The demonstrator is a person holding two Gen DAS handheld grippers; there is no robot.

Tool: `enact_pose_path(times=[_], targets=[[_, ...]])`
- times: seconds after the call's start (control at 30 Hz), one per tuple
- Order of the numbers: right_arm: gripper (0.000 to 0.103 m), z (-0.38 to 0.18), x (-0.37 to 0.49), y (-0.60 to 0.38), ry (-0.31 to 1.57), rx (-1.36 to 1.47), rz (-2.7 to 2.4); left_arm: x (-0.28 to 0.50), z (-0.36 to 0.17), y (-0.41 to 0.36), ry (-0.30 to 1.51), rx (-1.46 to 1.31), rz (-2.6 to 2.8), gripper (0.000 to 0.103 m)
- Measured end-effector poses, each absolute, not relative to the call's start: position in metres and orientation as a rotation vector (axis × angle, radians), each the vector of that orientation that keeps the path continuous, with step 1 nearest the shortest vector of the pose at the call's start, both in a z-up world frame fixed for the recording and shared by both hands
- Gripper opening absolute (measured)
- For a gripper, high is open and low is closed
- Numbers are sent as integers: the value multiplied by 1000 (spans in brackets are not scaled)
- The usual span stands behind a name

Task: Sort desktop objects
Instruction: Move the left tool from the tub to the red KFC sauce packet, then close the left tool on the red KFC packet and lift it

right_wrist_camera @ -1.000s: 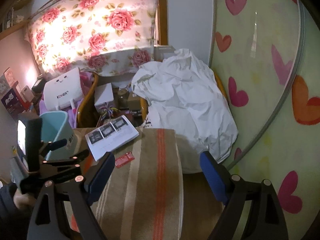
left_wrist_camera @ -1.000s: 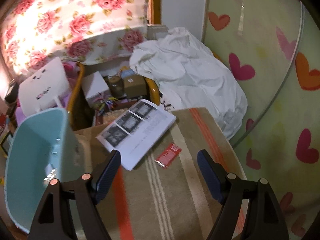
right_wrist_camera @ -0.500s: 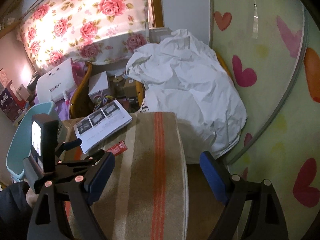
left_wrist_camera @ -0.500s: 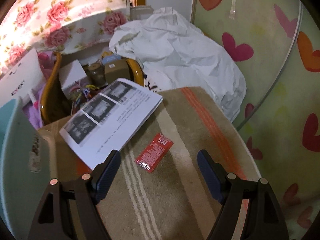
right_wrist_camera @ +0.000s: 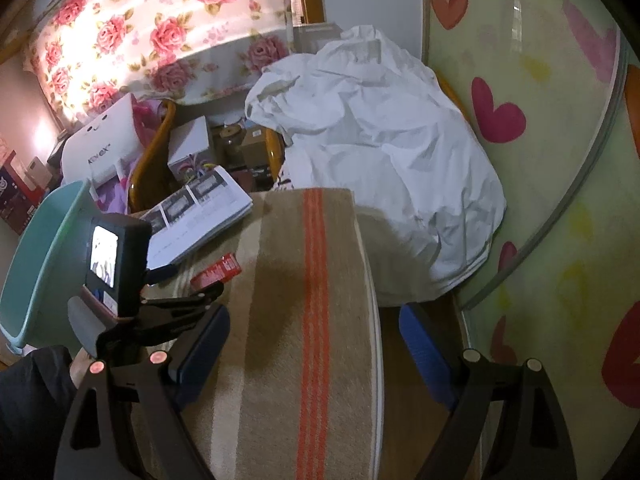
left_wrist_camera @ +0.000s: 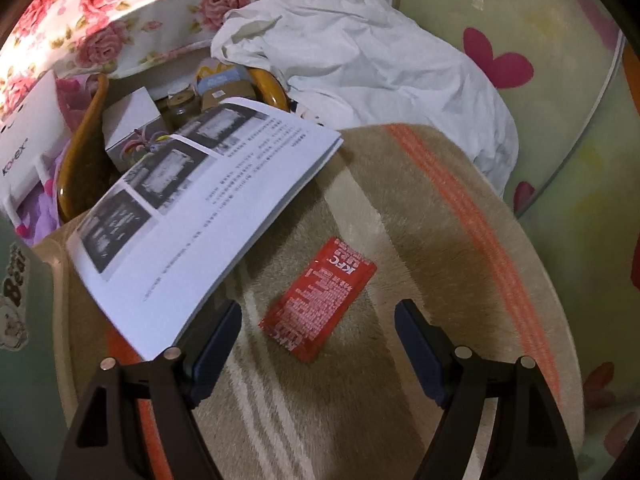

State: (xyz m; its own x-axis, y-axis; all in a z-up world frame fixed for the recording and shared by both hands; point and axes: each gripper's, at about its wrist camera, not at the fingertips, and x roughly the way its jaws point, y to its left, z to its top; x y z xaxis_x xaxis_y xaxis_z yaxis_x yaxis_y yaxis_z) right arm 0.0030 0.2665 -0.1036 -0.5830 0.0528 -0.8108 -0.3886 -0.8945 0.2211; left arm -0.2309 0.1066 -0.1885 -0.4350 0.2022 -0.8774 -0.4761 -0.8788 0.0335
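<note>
Red sachet flat on striped cloth; left tool spread above it; right tool spread.

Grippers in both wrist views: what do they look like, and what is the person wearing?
Left gripper and right gripper match: black angular arms with round metal bolts and dark blue finger pads. The right wrist view shows the left unit carrying a dark camera block with a lit screen on a grey mount. A dark sleeve shows beneath it.

sachet: glossy red foil | cloth: matt fuzzy weave | booklet: smooth white paper | bin: smooth plastic
</note>
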Motion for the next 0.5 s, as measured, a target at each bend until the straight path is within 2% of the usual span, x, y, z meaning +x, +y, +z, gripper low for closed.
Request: enact_pose_path(times=[0.2,0.5], targets=[[90,-118,2,269,578,-1312,2509,-238,-201,114,429,-1357,2320,82],[90,-129,-2,266,594,-1347,2501,-247,-214,111,392,-1373,2310,82]])
